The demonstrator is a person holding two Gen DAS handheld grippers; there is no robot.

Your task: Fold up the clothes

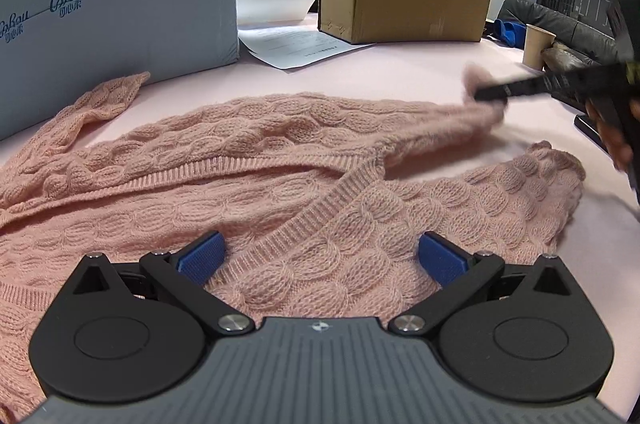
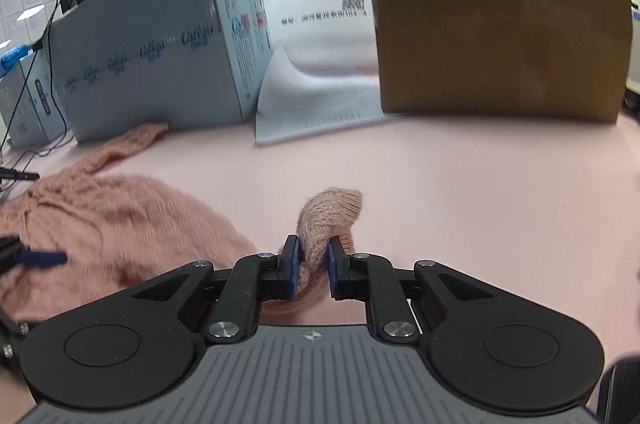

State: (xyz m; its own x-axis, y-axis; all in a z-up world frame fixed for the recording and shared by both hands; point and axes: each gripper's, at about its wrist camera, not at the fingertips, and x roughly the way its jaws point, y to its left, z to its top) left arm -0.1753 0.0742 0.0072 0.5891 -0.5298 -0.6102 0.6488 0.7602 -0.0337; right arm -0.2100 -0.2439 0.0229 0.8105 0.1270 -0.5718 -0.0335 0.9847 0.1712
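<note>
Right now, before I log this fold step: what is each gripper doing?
Left gripper: open, holding nothing, over the pink sweater.
Right gripper: shut on the sweater's sleeve end.

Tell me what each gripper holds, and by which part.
The right gripper holds the pink sweater by a sleeve cuff. The left gripper holds nothing, open over the sweater.

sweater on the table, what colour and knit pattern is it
Dusty pink cable knit sweater with ribbed edging, clearest in the left wrist view.
</note>
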